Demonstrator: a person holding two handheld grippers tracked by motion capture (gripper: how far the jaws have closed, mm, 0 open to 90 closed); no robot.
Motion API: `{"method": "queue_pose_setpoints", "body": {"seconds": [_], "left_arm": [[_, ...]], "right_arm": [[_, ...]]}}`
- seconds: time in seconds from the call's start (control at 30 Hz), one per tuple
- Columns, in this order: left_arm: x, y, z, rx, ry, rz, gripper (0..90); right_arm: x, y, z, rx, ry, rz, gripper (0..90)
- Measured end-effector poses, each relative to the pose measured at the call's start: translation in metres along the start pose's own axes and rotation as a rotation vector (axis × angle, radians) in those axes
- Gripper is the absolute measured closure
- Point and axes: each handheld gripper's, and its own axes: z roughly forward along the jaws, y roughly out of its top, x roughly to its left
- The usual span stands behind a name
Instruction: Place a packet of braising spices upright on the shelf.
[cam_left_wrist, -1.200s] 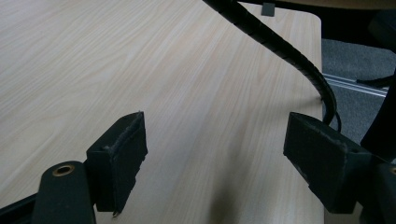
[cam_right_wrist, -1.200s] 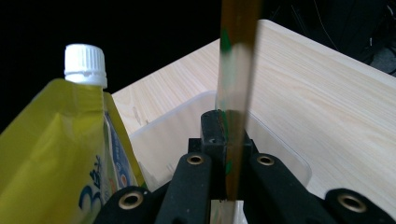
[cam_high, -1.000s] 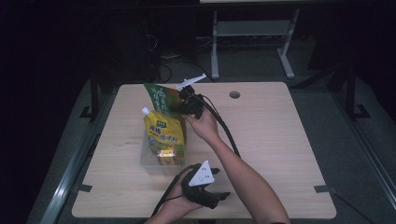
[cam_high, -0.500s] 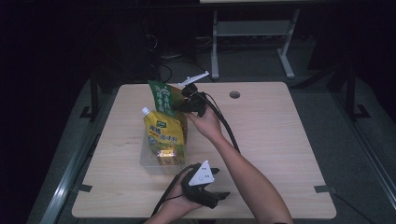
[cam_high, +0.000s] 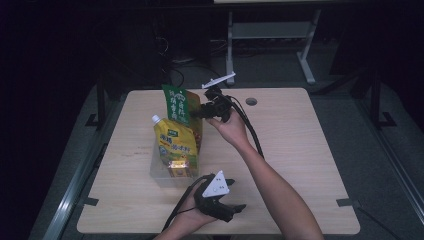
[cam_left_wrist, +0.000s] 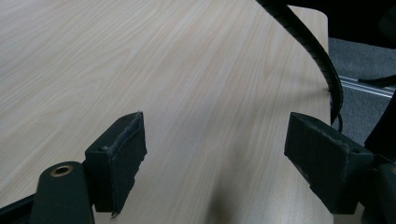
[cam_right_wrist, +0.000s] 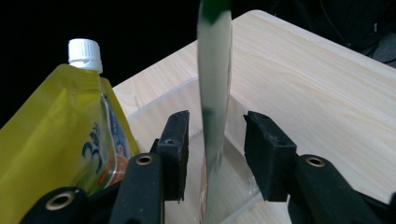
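Note:
A green pouch (cam_high: 176, 102) stands upright at the far end of a clear plastic bin (cam_high: 159, 176). A yellow spouted pouch (cam_high: 172, 142) with a white cap (cam_right_wrist: 84, 50) leans in front of it. My right gripper (cam_high: 196, 114) is level with the green pouch from the right. In the right gripper view the green pouch (cam_right_wrist: 215, 70) is edge-on between the jaws, which have just been opening; neither pad touches it. My left gripper (cam_high: 236, 211) lies near the table's front edge. Its jaws stand wide open over bare wood (cam_left_wrist: 215, 144).
The light wooden table (cam_high: 300, 150) has a cable hole (cam_high: 251, 101) at the back. The right gripper's black cable (cam_high: 252, 135) runs along the forearm across the table's middle. A white shelf frame (cam_high: 270, 35) stands on the dark floor beyond the table.
The right gripper's jaws have parted from the green pouch, and the hand has drawn slightly right and up. The green pouch now stands more upright. The left gripper has not moved.

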Motion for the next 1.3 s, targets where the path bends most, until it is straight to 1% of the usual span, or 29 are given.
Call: {"method": "queue_pose_setpoints", "body": {"seconds": [0.2, 0.4, 0.5, 0.57, 0.6, 0.63, 0.8, 0.83, 0.9, 0.93, 1.07, 1.1, 1.3], "left_arm": [[0.002, 0.0, 0.001, -0.004, 0.004, -0.011, 19.7], [0.003, -0.001, 0.0, -0.002, 0.007, -0.015, 19.3], [0.004, -0.001, 0.0, -0.001, 0.008, -0.014, 19.2], [0.004, -0.001, 0.0, -0.004, 0.013, -0.014, 19.2], [0.004, -0.001, 0.0, -0.008, 0.009, -0.023, 19.2], [0.005, -0.001, 0.0, -0.009, 0.012, -0.026, 19.2], [0.008, -0.001, -0.001, -0.01, 0.031, -0.032, 19.2], [0.008, -0.002, -0.001, -0.013, 0.032, -0.039, 19.2], [0.008, -0.002, -0.001, -0.012, 0.034, -0.039, 19.1], [0.008, -0.002, -0.001, -0.012, 0.034, -0.033, 19.1], [0.008, -0.002, 0.0, -0.009, 0.028, -0.029, 19.1], [0.008, -0.002, 0.0, -0.009, 0.027, -0.031, 19.1], [0.008, -0.002, 0.0, -0.006, 0.027, -0.033, 19.1]], "right_arm": [[-0.006, -0.002, -0.011, 0.0, 0.021, 0.008, 53.5], [-0.009, -0.005, -0.02, 0.008, 0.026, 0.016, 50.7], [-0.011, -0.007, -0.025, 0.018, 0.024, 0.017, 50.0], [-0.012, -0.008, -0.028, 0.015, 0.022, 0.015, 49.7], [-0.013, -0.008, -0.03, 0.016, 0.019, 0.016, 49.6], [-0.013, -0.009, -0.033, 0.011, 0.018, 0.02, 49.4], [-0.015, -0.011, -0.045, 0.017, -0.006, 0.007, 47.6], [-0.015, -0.012, -0.046, 0.014, -0.006, 0.004, 47.4], [-0.016, -0.014, -0.051, 0.016, -0.007, 0.008, 46.9], [-0.017, -0.015, -0.052, 0.016, -0.011, 0.006, 45.9], [-0.021, -0.019, -0.06, 0.016, -0.014, 0.007, 44.7], [-0.021, -0.02, -0.062, 0.02, -0.012, 0.014, 44.6], [-0.024, -0.025, -0.072, 0.017, -0.003, 0.011, 44.1]]}}
